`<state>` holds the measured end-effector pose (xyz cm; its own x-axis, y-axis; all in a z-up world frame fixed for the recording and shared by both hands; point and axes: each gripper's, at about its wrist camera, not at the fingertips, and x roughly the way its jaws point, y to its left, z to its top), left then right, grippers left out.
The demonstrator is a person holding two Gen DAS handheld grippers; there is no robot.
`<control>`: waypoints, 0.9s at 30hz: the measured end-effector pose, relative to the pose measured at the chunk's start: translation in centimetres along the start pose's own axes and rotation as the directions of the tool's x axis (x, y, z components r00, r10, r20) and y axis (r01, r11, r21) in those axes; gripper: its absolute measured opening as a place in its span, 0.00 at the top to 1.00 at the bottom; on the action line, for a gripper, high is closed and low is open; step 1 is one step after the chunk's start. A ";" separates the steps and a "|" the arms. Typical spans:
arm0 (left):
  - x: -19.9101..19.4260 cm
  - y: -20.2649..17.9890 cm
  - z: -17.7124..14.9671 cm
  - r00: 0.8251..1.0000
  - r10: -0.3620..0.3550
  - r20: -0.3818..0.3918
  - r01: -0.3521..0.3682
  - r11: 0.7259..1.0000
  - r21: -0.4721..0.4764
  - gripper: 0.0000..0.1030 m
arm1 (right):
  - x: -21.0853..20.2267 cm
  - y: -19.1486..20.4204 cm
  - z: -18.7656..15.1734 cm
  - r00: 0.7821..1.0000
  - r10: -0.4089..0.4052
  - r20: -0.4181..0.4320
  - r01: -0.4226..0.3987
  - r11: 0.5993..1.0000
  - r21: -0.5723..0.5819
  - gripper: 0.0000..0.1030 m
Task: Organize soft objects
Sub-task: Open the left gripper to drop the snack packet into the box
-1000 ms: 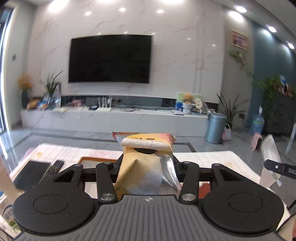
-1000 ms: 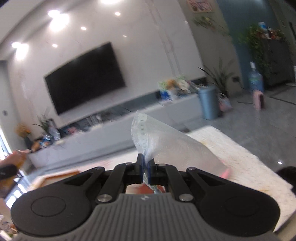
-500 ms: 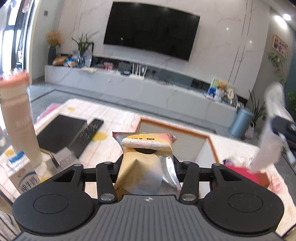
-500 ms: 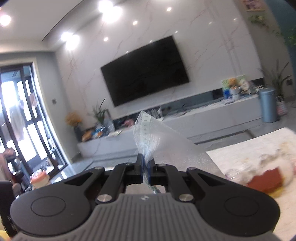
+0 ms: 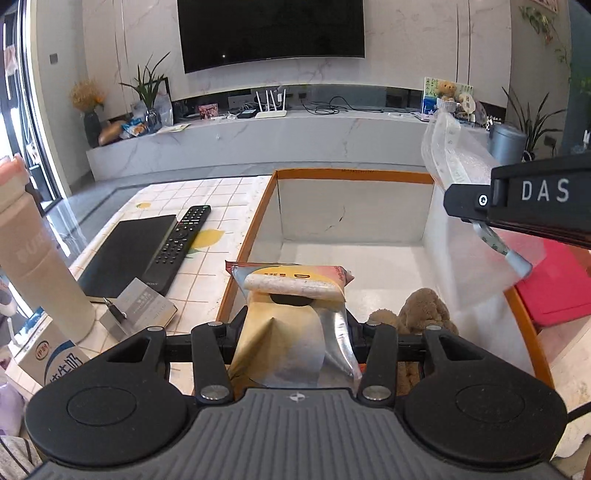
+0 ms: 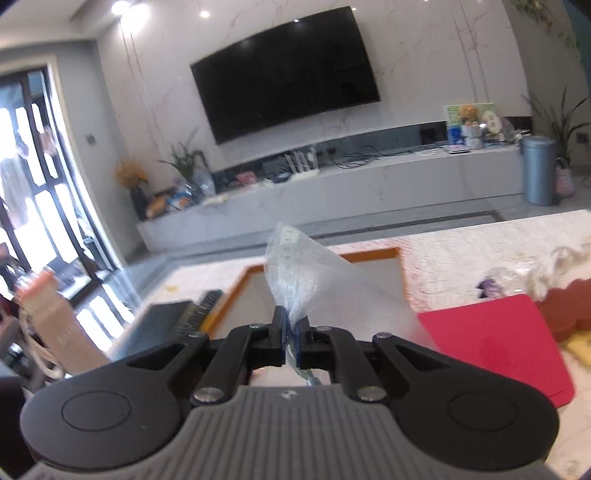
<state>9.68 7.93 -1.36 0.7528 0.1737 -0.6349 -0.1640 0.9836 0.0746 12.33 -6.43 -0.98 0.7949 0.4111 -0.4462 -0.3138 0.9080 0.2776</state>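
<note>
Left tongs (image 5: 293,332) clamped on a crinkly foil snack pack (image 5: 291,302), held over the near edge of the orange-rimmed box (image 5: 354,173). Right tongs (image 6: 290,338) pinched shut on a clear, limp plastic bag (image 6: 310,273) above the box's right side. Fuzzy brown plush (image 5: 421,310) already inside. Risk: the slick film could slide from the thin pinch, or the drooping bag snag the rim.

Both wrist cams close, facing TV (image 5: 271,31) wall; share orange-rimmed box (image 5: 354,173), left tilts lower.
</note>
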 end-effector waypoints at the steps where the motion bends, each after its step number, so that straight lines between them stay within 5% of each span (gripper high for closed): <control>1: 0.0 -0.2 -0.1 1.000 0.002 -0.001 -0.002 1.000 0.008 0.49 | 0.0 -0.2 0.0 1.000 -0.003 -0.002 0.003 1.000 0.006 0.98; 8: 0.9 0.2 -0.5 0.997 -0.036 -0.071 0.034 0.999 -0.028 0.48 | -0.2 -0.1 -0.1 1.000 -0.026 0.001 0.026 1.000 -0.006 0.98; 20: -0.1 0.3 0.0 0.999 -0.021 -0.045 0.019 0.999 -0.027 0.37 | -0.3 0.8 -0.3 0.999 -0.040 -0.011 0.039 0.998 -0.039 0.98; 27: -1.6 -0.2 0.0 0.997 0.011 0.075 -0.014 0.999 0.049 0.23 | -0.7 0.9 -0.3 0.999 -0.053 0.001 0.053 0.998 -0.039 0.98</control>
<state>8.52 7.41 -0.42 0.7970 0.1872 -0.5742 -0.1431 0.9822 0.1216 11.33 -5.87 -0.69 0.8108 0.3624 -0.4596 -0.2910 0.9310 0.2205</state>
